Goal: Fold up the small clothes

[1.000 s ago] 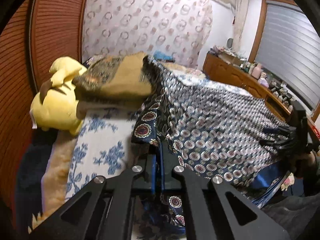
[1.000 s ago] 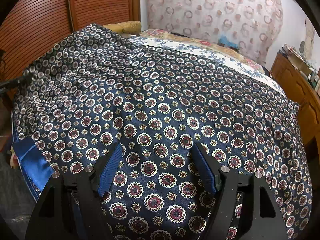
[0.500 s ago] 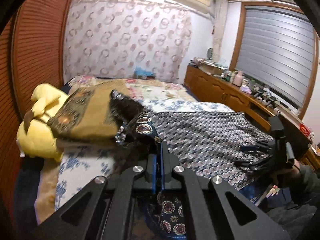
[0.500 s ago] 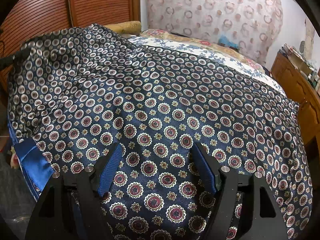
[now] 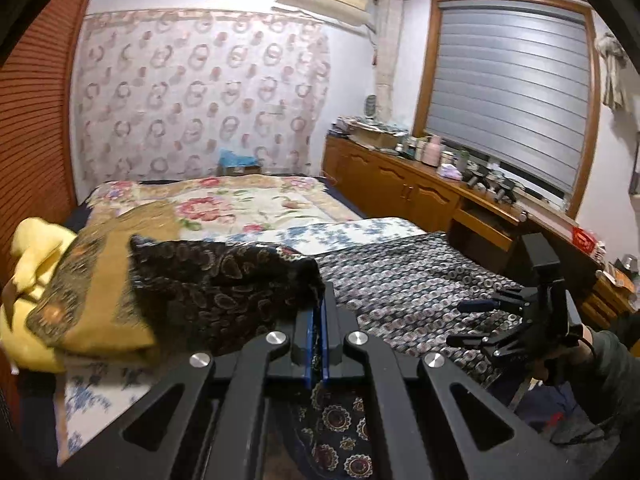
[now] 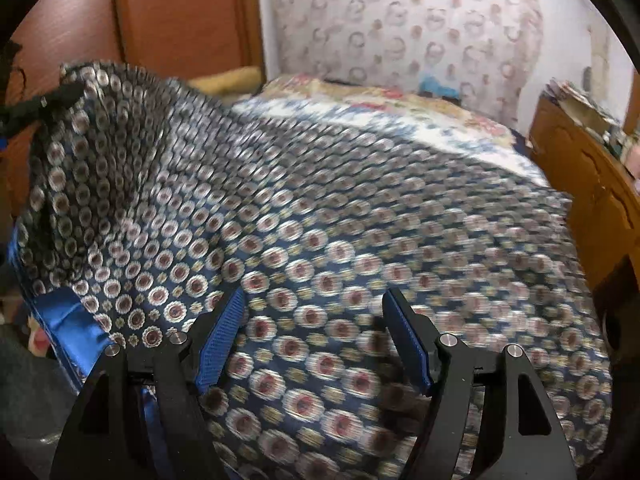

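A navy garment with a round medallion print (image 6: 340,208) and a blue lining (image 6: 68,328) lies spread on the bed. My left gripper (image 5: 319,308) is shut on its left edge and holds that edge lifted, so the cloth (image 5: 224,276) bunches dark in front of the fingers. The flat part (image 5: 408,276) lies to the right. My right gripper (image 6: 316,312) is open just above the near part of the garment; it also shows in the left wrist view (image 5: 496,320), at the garment's right edge.
A yellow plush toy (image 5: 28,264) and an ochre patterned cushion (image 5: 92,280) lie on the bed (image 5: 224,208) to the left. A wooden cabinet (image 5: 400,188) with clutter runs along the right. A wooden sliding door (image 6: 180,20) stands behind.
My left gripper has risen and swung forward with the garment's edge, lifting the left side higher. The cloth under my right gripper has shifted and blurred; the right gripper stays open in place.
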